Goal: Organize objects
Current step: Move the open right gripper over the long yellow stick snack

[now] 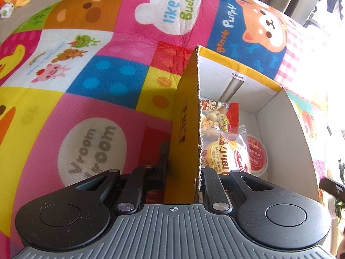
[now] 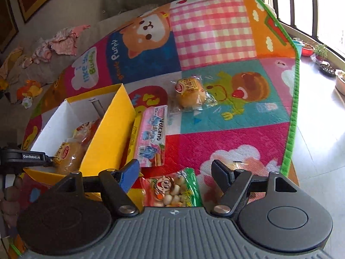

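The left gripper (image 1: 183,172) is clenched on the yellow box (image 2: 107,129) wall, so any tug could tip the box and the snacks already inside it. Right of it on the play mat (image 2: 226,140), the right gripper (image 2: 175,172) hangs released over the green snack bag (image 2: 172,191); its left finger (image 2: 129,176) sits near the box corner and could knock it, while the pink Volcano pack (image 2: 152,136) and wrapped bread (image 2: 190,95) wait beyond.
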Tool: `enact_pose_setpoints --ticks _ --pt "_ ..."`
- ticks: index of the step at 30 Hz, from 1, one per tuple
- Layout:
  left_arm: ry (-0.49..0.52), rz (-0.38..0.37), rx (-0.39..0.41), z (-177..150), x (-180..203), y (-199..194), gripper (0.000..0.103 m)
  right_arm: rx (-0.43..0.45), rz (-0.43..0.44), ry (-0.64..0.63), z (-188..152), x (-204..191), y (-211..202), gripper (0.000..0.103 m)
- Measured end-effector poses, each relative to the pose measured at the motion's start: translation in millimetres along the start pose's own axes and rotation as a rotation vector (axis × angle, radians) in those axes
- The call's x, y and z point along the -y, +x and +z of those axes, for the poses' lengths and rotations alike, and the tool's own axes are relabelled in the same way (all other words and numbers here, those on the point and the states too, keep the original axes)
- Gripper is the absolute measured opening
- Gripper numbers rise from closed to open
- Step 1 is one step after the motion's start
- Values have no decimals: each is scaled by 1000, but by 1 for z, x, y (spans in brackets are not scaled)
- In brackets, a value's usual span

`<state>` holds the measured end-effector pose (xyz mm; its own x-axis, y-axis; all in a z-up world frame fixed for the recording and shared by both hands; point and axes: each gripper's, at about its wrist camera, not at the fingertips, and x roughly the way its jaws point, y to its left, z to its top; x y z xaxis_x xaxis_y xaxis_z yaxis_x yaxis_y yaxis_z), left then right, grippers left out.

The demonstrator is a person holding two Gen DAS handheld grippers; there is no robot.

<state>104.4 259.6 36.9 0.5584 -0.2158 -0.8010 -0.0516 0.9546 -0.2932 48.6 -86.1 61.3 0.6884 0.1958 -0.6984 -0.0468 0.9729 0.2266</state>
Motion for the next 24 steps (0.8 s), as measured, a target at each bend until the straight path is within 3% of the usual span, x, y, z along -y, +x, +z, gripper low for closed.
enact_pose_setpoints --ticks 8,10,13,15,24 --pt "-3 -5 -1 0 -1 0 17 -45 64 -45 32 -26 59 71" --pt "-3 -4 -1 0 0 0 17 -100 87 -56 35 -26 77 71" --pt "-3 -3 -1 0 0 0 17 -133 141 9 36 -16 89 71" --pt "-1 0 0 0 1 0 17 -125 93 24 35 -9 88 62" --pt "-5 -1 1 0 0 0 17 -80 -57 65 30 30 63 58"
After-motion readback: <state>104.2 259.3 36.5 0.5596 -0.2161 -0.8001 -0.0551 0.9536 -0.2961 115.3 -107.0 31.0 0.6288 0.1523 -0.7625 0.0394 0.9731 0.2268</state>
